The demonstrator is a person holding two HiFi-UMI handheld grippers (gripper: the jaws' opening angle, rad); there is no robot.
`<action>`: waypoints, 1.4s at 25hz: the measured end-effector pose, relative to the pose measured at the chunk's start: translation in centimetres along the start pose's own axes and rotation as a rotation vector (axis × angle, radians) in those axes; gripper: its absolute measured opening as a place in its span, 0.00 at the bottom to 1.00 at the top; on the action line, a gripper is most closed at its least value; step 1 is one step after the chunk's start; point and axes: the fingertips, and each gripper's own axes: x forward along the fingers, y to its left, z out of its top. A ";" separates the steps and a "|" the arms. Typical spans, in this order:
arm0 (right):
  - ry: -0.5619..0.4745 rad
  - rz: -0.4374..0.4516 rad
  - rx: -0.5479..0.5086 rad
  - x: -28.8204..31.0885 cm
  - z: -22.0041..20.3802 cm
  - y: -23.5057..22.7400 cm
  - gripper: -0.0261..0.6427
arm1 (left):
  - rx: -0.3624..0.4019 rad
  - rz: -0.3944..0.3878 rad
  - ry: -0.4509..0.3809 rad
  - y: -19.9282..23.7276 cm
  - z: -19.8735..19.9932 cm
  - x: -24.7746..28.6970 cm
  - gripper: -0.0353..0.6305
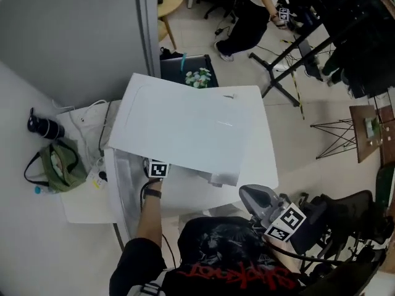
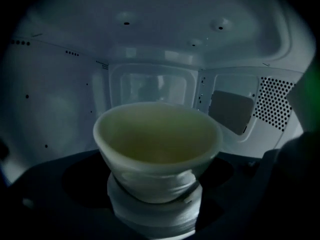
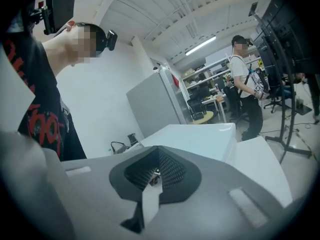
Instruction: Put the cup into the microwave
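The white microwave (image 1: 191, 128) stands on a white table, seen from above, and my left arm reaches into its front opening. Inside the dim white cavity, the left gripper view shows a pale cup (image 2: 157, 144) upright and very close, over the dark floor. My left gripper (image 2: 155, 206) is shut on the cup's lower part, its dark fingers (image 2: 280, 184) on either side. My right gripper (image 1: 248, 194) is held back near my body, shut and empty, its grey fingers pressed together (image 3: 159, 156).
A green bag (image 1: 58, 165), a black bottle-like object (image 1: 43, 127) and cables lie on the table left of the microwave. A grey partition (image 1: 74, 36) stands behind. A person (image 1: 250, 17), black stands (image 1: 290, 60) and a chair (image 1: 345, 221) are on the floor around.
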 end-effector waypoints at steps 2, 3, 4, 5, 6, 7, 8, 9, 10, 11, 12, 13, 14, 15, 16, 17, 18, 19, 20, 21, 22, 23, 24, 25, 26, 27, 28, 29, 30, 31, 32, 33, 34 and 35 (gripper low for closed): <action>0.009 0.007 0.011 -0.1 -0.8 0.3 0.04 | -0.011 0.012 -0.013 0.0 0.3 -0.4 0.78; 0.010 0.010 0.018 0.0 -1.3 0.7 0.04 | -0.016 0.010 -0.016 0.0 0.2 -0.5 0.78; 0.010 0.015 0.024 0.1 -1.8 1.1 0.04 | -0.026 0.009 -0.018 0.0 0.0 -0.8 0.78; 0.010 0.023 0.027 0.3 -2.2 1.7 0.04 | -0.046 0.011 -0.020 0.2 -0.4 -1.3 0.78; 0.009 0.035 0.025 0.4 -2.5 2.4 0.04 | -0.076 0.018 -0.024 0.4 -0.8 -2.0 0.78; 0.008 0.050 0.018 0.5 -2.6 3.1 0.04 | -0.110 0.031 -0.030 0.8 -1.0 -3.1 0.78; 0.006 0.066 0.011 0.5 -2.7 3.8 0.04 | -0.141 0.048 -0.037 1.1 -1.2 -4.3 0.78; 0.003 0.083 0.004 0.4 -2.6 4.3 0.04 | -0.166 0.064 -0.044 1.2 -1.4 -5.5 0.78; -0.002 0.098 -0.001 0.2 -2.6 4.9 0.04 | -0.185 0.075 -0.048 1.2 -1.7 -6.7 0.78; -0.008 0.114 -0.005 0.0 -2.4 5.6 0.04 | -0.199 0.079 -0.050 0.9 -2.1 -7.9 0.78; -0.017 0.130 -0.010 -0.4 -2.2 6.2 0.04 | -0.212 0.077 -0.053 0.3 -2.3 -9.0 0.77; -0.027 0.145 -0.018 -0.8 -2.0 6.8 0.04 | -0.225 0.071 -0.058 -0.5 -2.6 -10.0 0.77; -0.039 0.157 -0.029 -1.4 -1.7 7.5 0.04 | -0.242 0.062 -0.065 -1.6 -2.7 -11.1 0.77; -0.053 0.164 -0.047 -2.1 -1.5 8.2 0.04 | -0.261 0.053 -0.077 -2.9 -2.7 -12.5 0.77; -0.068 0.166 -0.076 -2.8 -1.5 9.0 0.04 | -0.278 0.045 -0.095 -4.5 -2.6 -14.3 0.77; -0.088 0.164 -0.114 -3.6 -1.5 10.0 0.04 | -0.283 0.037 -0.122 -6.2 -2.3 -16.6 0.77; -0.113 0.162 -0.152 -4.4 -1.7 11.0 0.04 | -0.270 0.023 -0.154 -8.1 -1.8 -19.1 0.77; -0.146 0.160 -0.181 -5.3 -1.9 12.0 0.04 | -0.240 -0.002 -0.186 -10.4 -1.2 -21.7 0.77; -0.180 0.155 -0.198 -6.5 -2.3 13.0 0.04 | -0.202 -0.041 -0.213 -13.1 -0.7 -24.3 0.76; -0.210 0.146 -0.206 -8.2 -2.9 13.7 0.04 | -0.168 -0.094 -0.234 -16.4 -0.6 -26.9 0.76; -0.233 0.131 -0.206 -10.3 -3.8 14.3 0.04 | -0.141 -0.153 -0.248 -20.3 -0.9 -29.4 0.74; -0.253 0.114 -0.200 -12.9 -5.0 14.7 0.04 | -0.115 -0.208 -0.257 -24.4 -1.6 -32.0 0.69; -0.272 0.095 -0.190 -15.4 -6.5 15.1 0.04 | -0.084 -0.252 -0.263 -28.2 -2.5 -34.5 0.59; -0.293 0.076 -0.176 -17.8 -8.1 15.5 0.04 | -0.045 -0.285 -0.267 -31.5 -3.6 -36.8 0.43; -0.314 0.058 -0.159 -19.9 -9.8 15.9 0.04 | 0.001 -0.311 -0.267 -34.4 -4.6 -38.9 0.33; -0.334 0.040 -0.136 -21.6 -11.4 16.2 0.04 | 0.050 -0.330 -0.262 -36.7 -5.7 -40.7 0.28; -0.348 0.022 -0.106 -23.1 -12.9 16.4 0.04 | 0.095 -0.344 -0.249 -38.7 -6.8 -42.3 0.22; -0.358 0.003 -0.072 -24.4 -14.1 16.7 0.04 | 0.130 -0.357 -0.227 -40.3 -7.9 -43.8 0.12; -0.364 -0.014 -0.040 -25.7 -15.1 17.4 0.04 | 0.154 -0.372 -0.200 -41.6 -8.9 -45.3 0.05; -0.367 -0.027 -0.019 -26.9 -15.9 18.4 0.04 | 0.174 -0.388 -0.176 -42.8 -9.9 -46.9 0.05; -0.367 -0.033 -0.013 -28.1 -16.4 19.6 0.04 | 0.195 -0.406 -0.160 -43.8 -10.6 -48.4 0.05; -0.368 -0.036 -0.018 -29.1 -16.8 20.6 0.04 | 0.214 -0.422 -0.154 -44.6 -11.1 -49.7 0.05; -0.369 -0.037 -0.026 -29.9 -17.0 21.5 0.04 | 0.224 -0.438 -0.157 -45.3 -11.3 -50.7 0.05; -0.373 -0.038 -0.032 -30.6 -17.1 22.3 0.04 | 0.222 -0.452 -0.165 -45.8 -11.4 -51.6 0.05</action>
